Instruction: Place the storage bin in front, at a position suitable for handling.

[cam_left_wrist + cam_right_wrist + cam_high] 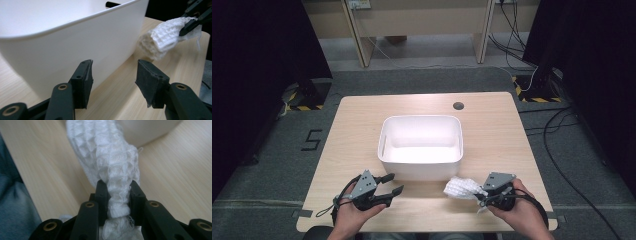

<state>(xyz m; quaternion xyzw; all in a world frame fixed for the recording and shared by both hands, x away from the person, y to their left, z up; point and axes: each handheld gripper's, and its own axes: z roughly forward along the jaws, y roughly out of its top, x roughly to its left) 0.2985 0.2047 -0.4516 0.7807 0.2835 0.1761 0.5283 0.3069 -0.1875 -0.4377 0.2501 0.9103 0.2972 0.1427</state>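
Cloth gripped at the near right corner of the tub, spare gripper idle at the near left.

Right gripper (482,198) pinches a white waffle-weave cloth (462,187) by one bunched end, judged so that the rest can be carried clear of the table (352,130); cloth sits just beside the white tub (421,145), outside it, its free end toward the tub's near wall; left gripper (393,183) stands spread with nothing between its jaws, aimed at the tub's near wall; the right gripper view shows the pads pressed on the fabric (117,195); the left gripper view shows the cloth (162,37) lifted off the wood; the high view shows the tub empty.
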